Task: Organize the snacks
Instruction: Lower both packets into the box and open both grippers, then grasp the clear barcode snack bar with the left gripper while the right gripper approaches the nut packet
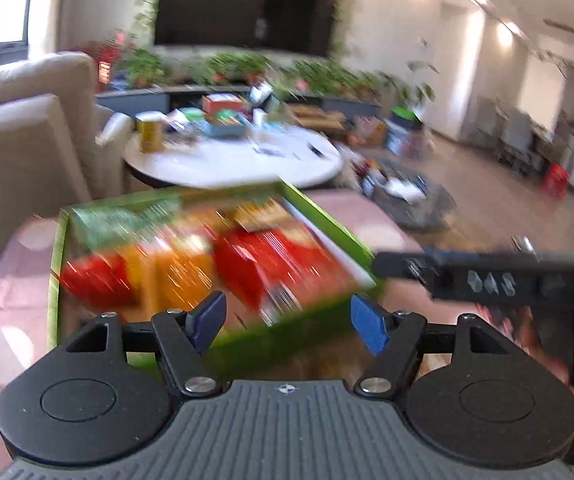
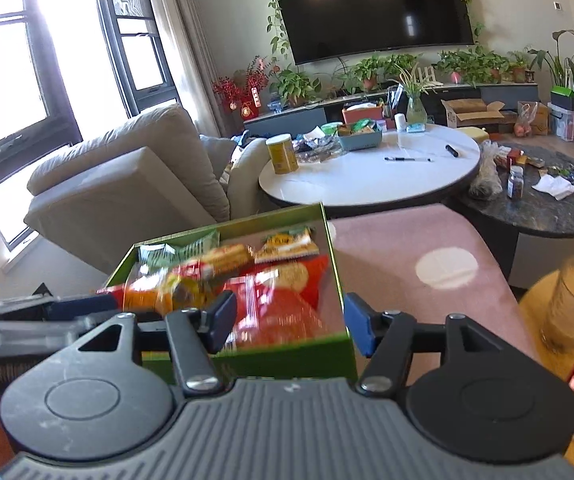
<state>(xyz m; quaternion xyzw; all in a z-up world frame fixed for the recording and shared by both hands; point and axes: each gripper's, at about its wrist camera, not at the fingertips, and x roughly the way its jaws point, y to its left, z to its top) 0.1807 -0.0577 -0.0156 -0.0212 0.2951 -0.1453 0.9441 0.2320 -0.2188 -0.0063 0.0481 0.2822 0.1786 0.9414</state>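
Left wrist view: our left gripper (image 1: 287, 322), jaws apart and empty, above the green box (image 1: 329, 216) of snack packets (image 1: 271, 260) on the pink surface (image 1: 371, 212).

Right wrist view: our right gripper (image 2: 286, 326), jaws apart, empty, straddles the box's near corner. Packing looks nearly finished; next, we judge, find any loose packet.

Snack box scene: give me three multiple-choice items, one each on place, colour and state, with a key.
1. Where does the snack box sit?
A. on the pink cloth
B. on the white round table
C. on the sofa

2. What colour are the box walls?
A. blue
B. green
C. white

3. How do the right gripper fingers stand?
A. shut on a packet
B. shut on the box wall
C. apart, holding nothing

Key:
1 A, the pink cloth lies under and beside the box.
2 B, the rim and front wall are green.
3 C, the blue fingers stand wide apart with nothing between them.
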